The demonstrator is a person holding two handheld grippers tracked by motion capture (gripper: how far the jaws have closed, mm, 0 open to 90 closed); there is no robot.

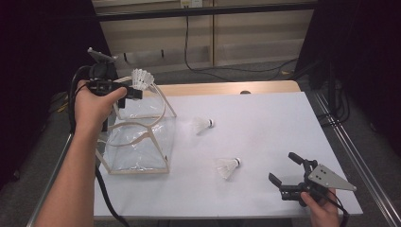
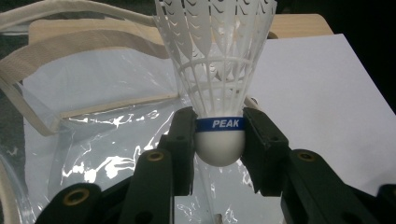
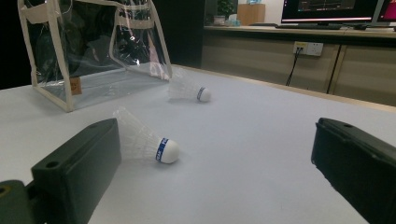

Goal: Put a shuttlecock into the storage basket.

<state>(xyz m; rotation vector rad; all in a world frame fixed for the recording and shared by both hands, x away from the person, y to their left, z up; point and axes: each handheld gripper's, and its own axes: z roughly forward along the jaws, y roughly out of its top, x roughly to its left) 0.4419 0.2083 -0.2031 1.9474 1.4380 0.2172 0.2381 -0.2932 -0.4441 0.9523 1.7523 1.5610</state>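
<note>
Left tongs (image 2: 219, 140) clamped one shuttlecock (image 2: 217, 70) by its cork above the clear bag (image 1: 137, 146), not yet dropped in, while two shuttlecocks (image 1: 228, 166) remained on the counter (image 1: 265, 123) and the right tongs (image 1: 289, 171) stood wide and empty.

White table (image 1: 265, 118); clear bag (image 1: 137, 146); two shuttlecocks (image 1: 227, 166).

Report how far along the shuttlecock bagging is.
Done: nothing can be made out inside the clear bag yet. In hand: the left gripper is shut on a shuttlecock by its cork, held above the bag's open top. Left: two shuttlecocks lie on the white table, the far shuttlecock and the near shuttlecock. The right gripper rests open beside the near one, holding nothing.
</note>
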